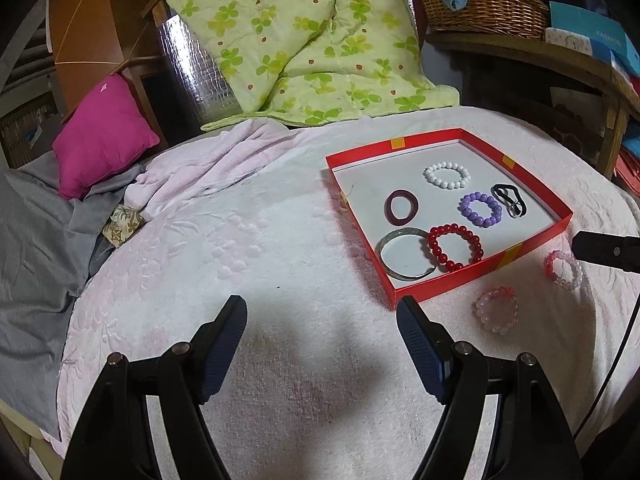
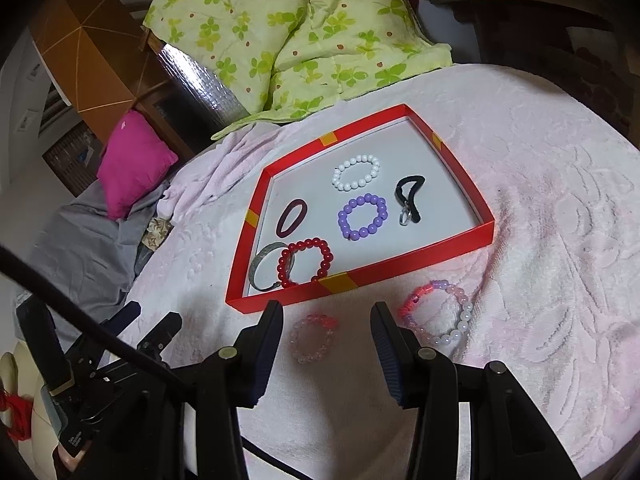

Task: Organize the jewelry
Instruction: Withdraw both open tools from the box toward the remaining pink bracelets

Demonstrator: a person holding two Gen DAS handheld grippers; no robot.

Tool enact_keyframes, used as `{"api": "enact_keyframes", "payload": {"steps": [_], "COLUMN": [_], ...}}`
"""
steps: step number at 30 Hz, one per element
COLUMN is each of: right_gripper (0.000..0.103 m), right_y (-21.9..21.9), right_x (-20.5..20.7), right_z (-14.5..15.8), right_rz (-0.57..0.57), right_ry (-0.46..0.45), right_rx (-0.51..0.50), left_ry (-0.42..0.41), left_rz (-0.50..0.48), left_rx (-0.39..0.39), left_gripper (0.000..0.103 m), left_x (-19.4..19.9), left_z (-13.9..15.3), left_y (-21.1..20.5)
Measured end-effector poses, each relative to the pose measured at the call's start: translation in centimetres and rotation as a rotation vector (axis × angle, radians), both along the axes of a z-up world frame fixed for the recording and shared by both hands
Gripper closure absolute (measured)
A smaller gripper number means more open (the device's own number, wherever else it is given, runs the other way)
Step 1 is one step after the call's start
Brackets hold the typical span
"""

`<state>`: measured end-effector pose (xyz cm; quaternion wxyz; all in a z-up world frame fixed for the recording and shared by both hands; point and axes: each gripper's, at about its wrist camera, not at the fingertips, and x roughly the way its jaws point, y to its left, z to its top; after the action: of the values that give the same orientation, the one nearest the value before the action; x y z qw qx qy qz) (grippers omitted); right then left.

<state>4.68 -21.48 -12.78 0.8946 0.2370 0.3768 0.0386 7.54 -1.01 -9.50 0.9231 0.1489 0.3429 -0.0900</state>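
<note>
A red shallow box (image 1: 480, 270) (image 2: 408, 266) lies on the pink bedspread. It holds a white bead bracelet (image 1: 447, 175) (image 2: 356, 172), a purple one (image 1: 480, 209) (image 2: 363, 216), a red one (image 1: 454, 246) (image 2: 306, 262), a maroon ring (image 1: 401, 206) (image 2: 290, 217), a silver bangle (image 1: 404, 254) (image 2: 262, 266) and a black hair tie (image 1: 509, 199) (image 2: 409, 199). Two pale pink bead bracelets lie outside, in front of the box: a small one (image 1: 496, 309) (image 2: 312, 338) and a larger one (image 1: 564, 269) (image 2: 438, 316). My left gripper (image 1: 322, 320) is open and empty. My right gripper (image 2: 327, 332) is open, with the small pink bracelet between its fingers.
A green clover quilt (image 1: 304, 36) (image 2: 292, 28) lies at the back. A magenta cushion (image 1: 102, 136) (image 2: 134, 162) and grey cloth (image 1: 36, 240) are at the left. A wicker basket (image 1: 484, 4) stands on a shelf at the back right.
</note>
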Motion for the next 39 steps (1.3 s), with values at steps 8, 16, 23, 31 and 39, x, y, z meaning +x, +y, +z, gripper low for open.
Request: {"api": "enact_keyframes", "payload": {"steps": [8,16,23,31,39], "right_gripper": [0.054,0.054,0.054,0.054,0.054], "right_y": [-0.9,-1.9,-3.1,-4.6,-6.7], "right_x": [-0.5,-0.8,-1.0,-1.6,-2.0], "right_z": [0.0,-0.1,-0.4,-0.6,-1.3], "right_rz": [-0.011,-0.025,-0.043,-0.071,-0.114], "right_ry": [-0.001,0.002,0.011,0.018,0.034], "right_rx": [0.0,-0.003,-0.002,-0.005,-0.004], "left_ry": [0.004,0.005,0.008,0.012,0.018], "left_rz": [-0.019,-0.028,-0.036,-0.043,-0.051], "left_rx": [0.016,0.034,0.049,0.064,0.085], "left_gripper": [0.025,0.025,0.025,0.025,0.025], "left_x": [0.0,-0.1,-0.1,-0.1,0.0], "left_z": [-0.2,-0.4,-0.6,-0.9,-1.4], "left_y": [-0.9,-1.5,-2.0,-2.3,-2.7]}}
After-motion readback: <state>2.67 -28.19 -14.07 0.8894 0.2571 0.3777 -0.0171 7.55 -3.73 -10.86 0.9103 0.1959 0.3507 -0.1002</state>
